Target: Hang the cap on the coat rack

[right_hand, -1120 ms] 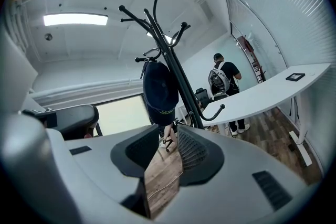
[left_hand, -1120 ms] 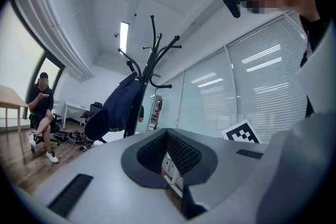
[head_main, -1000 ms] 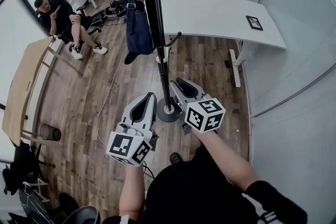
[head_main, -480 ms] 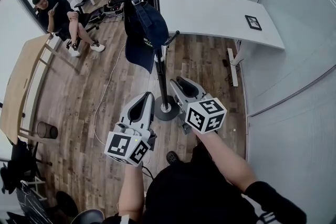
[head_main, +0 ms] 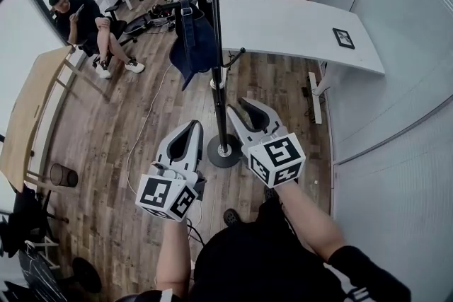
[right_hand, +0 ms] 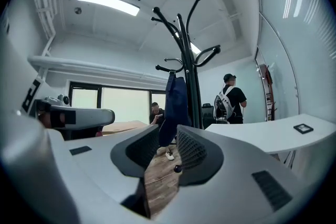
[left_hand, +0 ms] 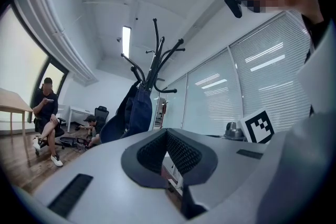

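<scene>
Nearest, the left claw (head_main: 192, 129), at 9 o'clock of the coat rack (head_main: 214, 81) foot, is pinched together and empty. The right claw (head_main: 239, 109), at 2 o'clock, is narrowly parted and empty. Farther off, the cap (head_main: 192, 46) hangs on the rack at 9 o'clock of its pole. It is likely soft and light, best taken by its stiffer brim.

Cap (head_main: 192, 46): dark navy, soft, hung on coat rack (head_main: 214, 74), upper centre of head view. Hangs limp from side hook, just left of pole and against it, lower edge tapering to point.

Coat rack: black, slim upright pole, curved hooks fanning out near top, round base on wood floor (head_main: 127, 131) at frame centre.
</scene>
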Demonstrator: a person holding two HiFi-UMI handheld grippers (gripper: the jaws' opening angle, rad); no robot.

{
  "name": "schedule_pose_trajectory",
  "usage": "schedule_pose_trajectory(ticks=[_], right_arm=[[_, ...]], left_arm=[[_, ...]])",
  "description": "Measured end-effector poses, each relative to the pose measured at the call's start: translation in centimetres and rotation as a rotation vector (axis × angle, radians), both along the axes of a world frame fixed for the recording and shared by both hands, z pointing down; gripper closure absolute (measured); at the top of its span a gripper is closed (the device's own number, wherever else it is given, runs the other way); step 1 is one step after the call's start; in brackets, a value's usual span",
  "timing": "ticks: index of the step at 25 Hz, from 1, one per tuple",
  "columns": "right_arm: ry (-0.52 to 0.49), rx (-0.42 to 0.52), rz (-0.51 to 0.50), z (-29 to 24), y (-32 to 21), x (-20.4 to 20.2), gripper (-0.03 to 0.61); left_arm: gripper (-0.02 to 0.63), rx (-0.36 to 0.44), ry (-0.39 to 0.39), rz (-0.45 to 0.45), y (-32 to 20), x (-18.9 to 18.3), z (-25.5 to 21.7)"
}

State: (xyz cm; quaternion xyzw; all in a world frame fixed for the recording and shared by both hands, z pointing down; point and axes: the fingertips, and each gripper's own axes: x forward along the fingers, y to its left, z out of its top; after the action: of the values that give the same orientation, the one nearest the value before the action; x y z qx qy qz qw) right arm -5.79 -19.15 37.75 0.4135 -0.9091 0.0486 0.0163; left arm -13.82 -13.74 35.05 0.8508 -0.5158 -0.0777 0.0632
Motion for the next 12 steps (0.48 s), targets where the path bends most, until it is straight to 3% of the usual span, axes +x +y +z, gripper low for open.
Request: schedule_pose_trajectory(ticks=[5,12], right_arm=[[0.052,0.08,-0.032,-2.6,0.8,-0.7,0.458],[0.011,0.124,-0.164,-5.3,2.9,-2.3,0.494]], left_arm=[[0.6,0.015,-0.011,-0.028,-0.1,-1.2,-0.7],[0.6,0.021,-0.028,-0.061,0.1,-2.6,-0.8]])
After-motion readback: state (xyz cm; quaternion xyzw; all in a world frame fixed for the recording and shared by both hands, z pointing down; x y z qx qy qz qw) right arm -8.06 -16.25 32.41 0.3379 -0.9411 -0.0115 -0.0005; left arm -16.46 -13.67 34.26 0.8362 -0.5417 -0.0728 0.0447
